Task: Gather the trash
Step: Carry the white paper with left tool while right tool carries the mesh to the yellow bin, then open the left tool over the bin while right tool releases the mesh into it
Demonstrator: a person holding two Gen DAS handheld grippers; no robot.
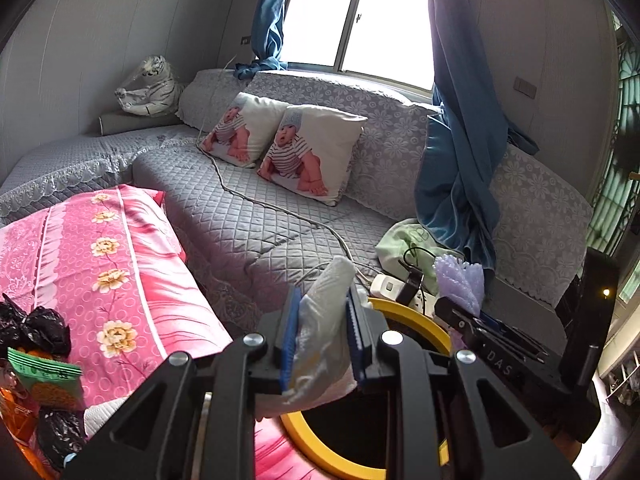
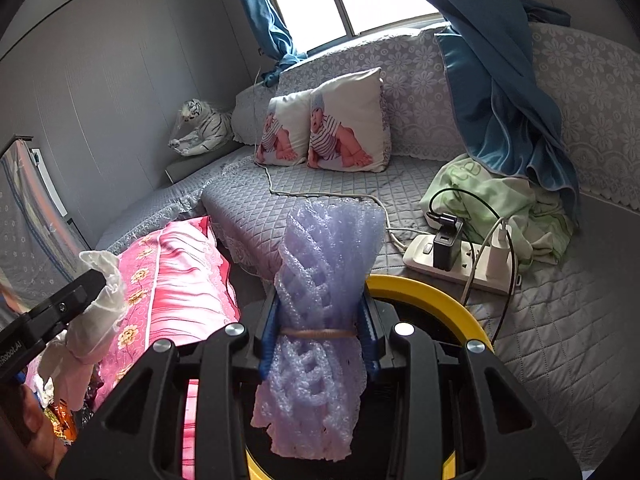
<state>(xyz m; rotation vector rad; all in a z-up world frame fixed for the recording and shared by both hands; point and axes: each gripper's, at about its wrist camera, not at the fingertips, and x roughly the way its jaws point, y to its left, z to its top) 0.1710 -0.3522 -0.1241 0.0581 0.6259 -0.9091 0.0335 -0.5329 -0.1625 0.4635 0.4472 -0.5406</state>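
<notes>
Right hand-held gripper (image 2: 318, 334): banded foam net (image 2: 324, 264).

At the bottom centre of the frame the right gripper (image 2: 318, 338) is clamped on a lilac foam net sleeve (image 2: 320, 300), bunched and tied round its middle with a tan rubber band (image 2: 318, 333). Just behind it curves the yellow rim of a bin (image 2: 432, 294) with a dark inside. At the left edge the left gripper (image 2: 86, 284) pinches something white and crinkled, perhaps a thin plastic glove (image 2: 100, 304). A pink flowered quilt (image 2: 172, 280) lies beside it. To the right a white power strip (image 2: 460, 268) rests on the grey quilted sofa (image 2: 320, 196), with two baby-print cushions (image 2: 324, 128) further back.
</notes>
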